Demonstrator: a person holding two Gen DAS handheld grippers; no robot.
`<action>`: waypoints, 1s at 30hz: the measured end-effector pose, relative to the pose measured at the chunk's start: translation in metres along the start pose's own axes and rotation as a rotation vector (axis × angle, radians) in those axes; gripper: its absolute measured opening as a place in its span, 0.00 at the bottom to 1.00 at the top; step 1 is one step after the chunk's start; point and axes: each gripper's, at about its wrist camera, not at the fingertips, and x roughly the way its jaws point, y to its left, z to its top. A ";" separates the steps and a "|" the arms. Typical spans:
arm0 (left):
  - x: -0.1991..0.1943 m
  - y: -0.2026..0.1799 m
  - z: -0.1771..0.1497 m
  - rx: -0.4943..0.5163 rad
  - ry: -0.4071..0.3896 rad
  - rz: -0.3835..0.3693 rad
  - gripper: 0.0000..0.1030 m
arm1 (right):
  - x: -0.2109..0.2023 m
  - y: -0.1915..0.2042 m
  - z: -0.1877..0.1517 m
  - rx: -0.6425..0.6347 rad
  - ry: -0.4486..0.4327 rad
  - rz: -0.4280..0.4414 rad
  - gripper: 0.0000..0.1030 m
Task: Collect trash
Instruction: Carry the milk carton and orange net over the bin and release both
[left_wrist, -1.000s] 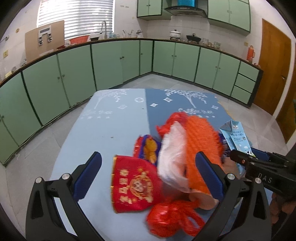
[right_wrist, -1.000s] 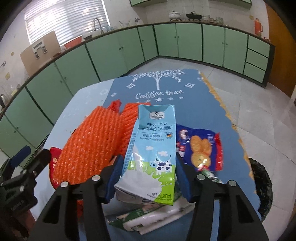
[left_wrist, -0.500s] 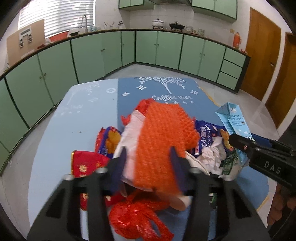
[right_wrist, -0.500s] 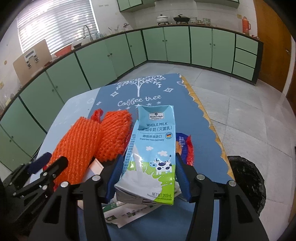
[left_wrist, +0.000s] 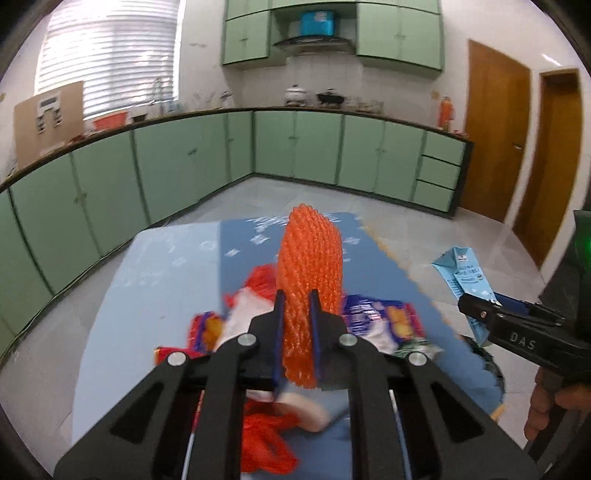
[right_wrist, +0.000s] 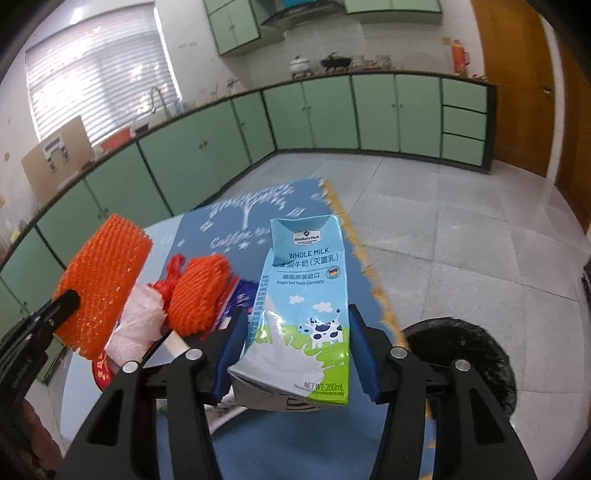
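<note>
My left gripper (left_wrist: 295, 306) is shut on an orange foam net sleeve (left_wrist: 308, 273) and holds it above the trash pile; the sleeve also shows in the right wrist view (right_wrist: 99, 280). My right gripper (right_wrist: 295, 332) is shut on a light blue whole milk carton (right_wrist: 306, 306), held upright above the table's right edge; the carton also shows in the left wrist view (left_wrist: 465, 277). A second orange foam net (right_wrist: 199, 291), white crumpled plastic (right_wrist: 136, 325), red wrappers (left_wrist: 266, 443) and a blue snack packet (left_wrist: 376, 317) lie on the table.
The table has a blue cloth (right_wrist: 255, 218) with a tree print. A black bin (right_wrist: 476, 358) stands on the floor right of the table. Green cabinets (left_wrist: 295, 147) line the walls and wooden doors (left_wrist: 495, 129) are at the right.
My left gripper closed on the orange foam net and lifted it off the pile. My right gripper rose with the milk carton and moved toward the table's right edge.
</note>
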 end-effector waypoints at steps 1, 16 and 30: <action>0.000 -0.010 0.001 0.012 0.002 -0.027 0.11 | -0.006 -0.009 0.000 0.011 -0.010 -0.016 0.51; 0.068 -0.167 -0.023 0.198 0.185 -0.320 0.11 | -0.003 -0.166 -0.057 0.214 0.083 -0.212 0.17; 0.089 -0.213 -0.048 0.318 0.296 -0.412 0.47 | -0.032 -0.206 -0.063 0.273 0.015 -0.311 0.49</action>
